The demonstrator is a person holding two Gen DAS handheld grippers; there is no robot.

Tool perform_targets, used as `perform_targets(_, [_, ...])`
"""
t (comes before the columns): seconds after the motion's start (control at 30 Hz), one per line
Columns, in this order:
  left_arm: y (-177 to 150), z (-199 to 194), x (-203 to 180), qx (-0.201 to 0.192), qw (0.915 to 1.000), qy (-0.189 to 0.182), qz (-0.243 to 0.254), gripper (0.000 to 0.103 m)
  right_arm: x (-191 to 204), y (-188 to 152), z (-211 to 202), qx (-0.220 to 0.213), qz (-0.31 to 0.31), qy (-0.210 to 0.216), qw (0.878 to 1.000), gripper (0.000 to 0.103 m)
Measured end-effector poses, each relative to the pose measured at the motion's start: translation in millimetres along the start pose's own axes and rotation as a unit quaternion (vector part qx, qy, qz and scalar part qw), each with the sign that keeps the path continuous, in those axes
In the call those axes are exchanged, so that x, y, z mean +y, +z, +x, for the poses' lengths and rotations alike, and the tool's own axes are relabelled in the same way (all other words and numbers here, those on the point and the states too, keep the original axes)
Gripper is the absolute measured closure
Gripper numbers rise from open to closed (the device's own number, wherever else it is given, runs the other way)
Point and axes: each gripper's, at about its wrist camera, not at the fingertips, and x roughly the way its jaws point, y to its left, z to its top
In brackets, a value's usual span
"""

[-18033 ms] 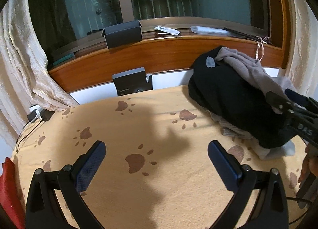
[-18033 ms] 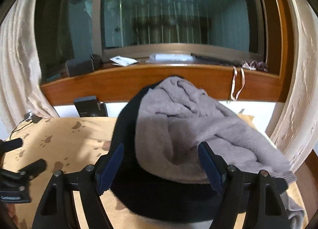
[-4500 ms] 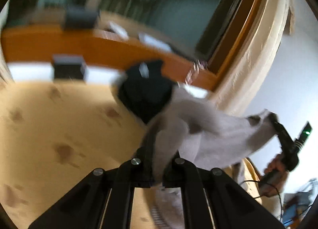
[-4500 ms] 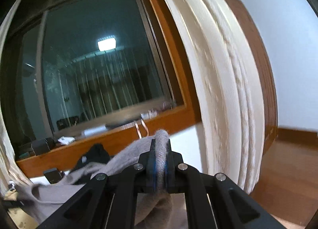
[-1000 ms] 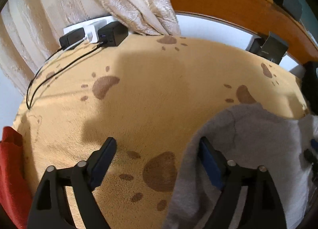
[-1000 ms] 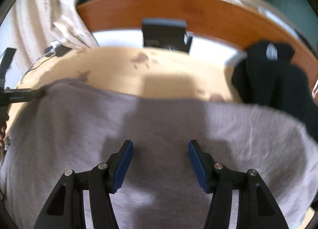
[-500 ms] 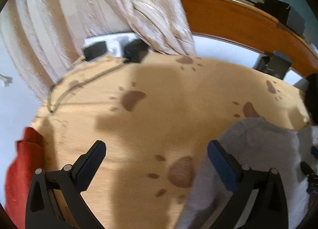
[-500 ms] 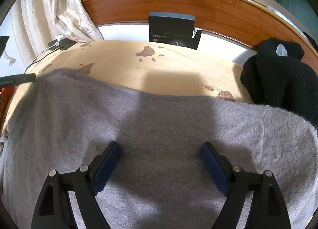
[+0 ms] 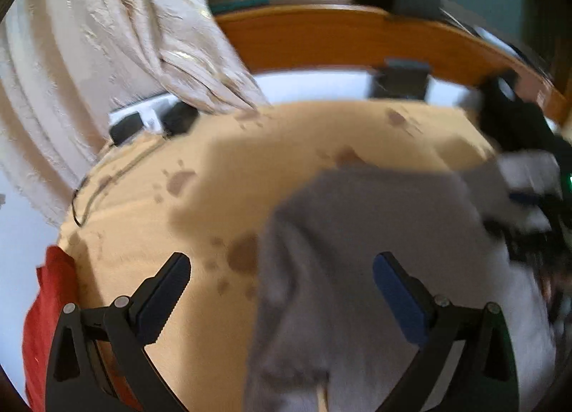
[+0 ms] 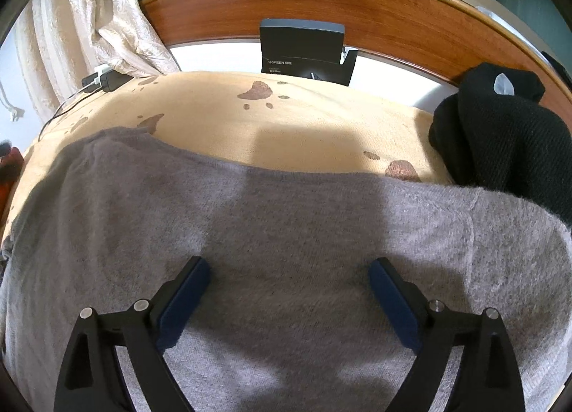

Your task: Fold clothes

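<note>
flat now: grey sweater [image 10: 286,233] spread on paw-print blanket [image 10: 304,118]; left gripper [image 9: 282,287] jaws wide, empty; right gripper [image 10: 286,287] jaws opening above the sweater, not pinching it.

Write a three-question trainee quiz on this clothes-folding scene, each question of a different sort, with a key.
1. True or false: the grey fuzzy knit garment lies spread on the tan paw-print blanket.
2. Multiple choice: the black knit garment lies A) under the grey one's middle, B) bunched at the blanket's right edge, C) in the right gripper.
3. Fill in: neither the right gripper nor the left gripper presses its pads on any ____.

Key: 1 true; 2 B; 3 cloth.
</note>
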Motion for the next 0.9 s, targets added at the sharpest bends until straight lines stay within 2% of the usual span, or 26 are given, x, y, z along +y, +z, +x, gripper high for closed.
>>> perform_targets(0.13, [-37.3,-20.5,25.9,0.013,0.9996,-0.003,-0.025,0.000,-0.2,0.1,-0.1,0.000,0.000,0.001,1.000,0.009])
perform_targets(0.3, [-85.1,-43.8,64.8,0.029,0.9983,0.014,-0.048,0.000,-0.4,0.3,-0.2,-0.001,0.001,0.002,1.000,0.009])
perform_targets(0.43, [-114.7,-56.7,70.7,0.032,0.9981,-0.023,-0.047,0.000,-0.5,0.5,-0.3,-0.001,0.002,0.003,1.000,0.009])
perform_targets(0.5, [-122.4,-58.6,67.9,0.037,0.9970,-0.048,-0.047,0.000,-0.5,0.4,-0.4,-0.001,0.001,0.003,1.000,0.009])
perform_targets(0.7, [-132.0,-56.3,53.9,0.053,0.9965,-0.059,-0.027,0.001,-0.8,0.1,-0.7,-0.001,0.002,0.004,1.000,0.009])
perform_targets(0.9, [-131.6,-66.8,32.3,0.046,0.9948,-0.088,0.021,0.001,-1.6,0.2,-0.7,-0.001,0.002,0.006,1.000,0.009])
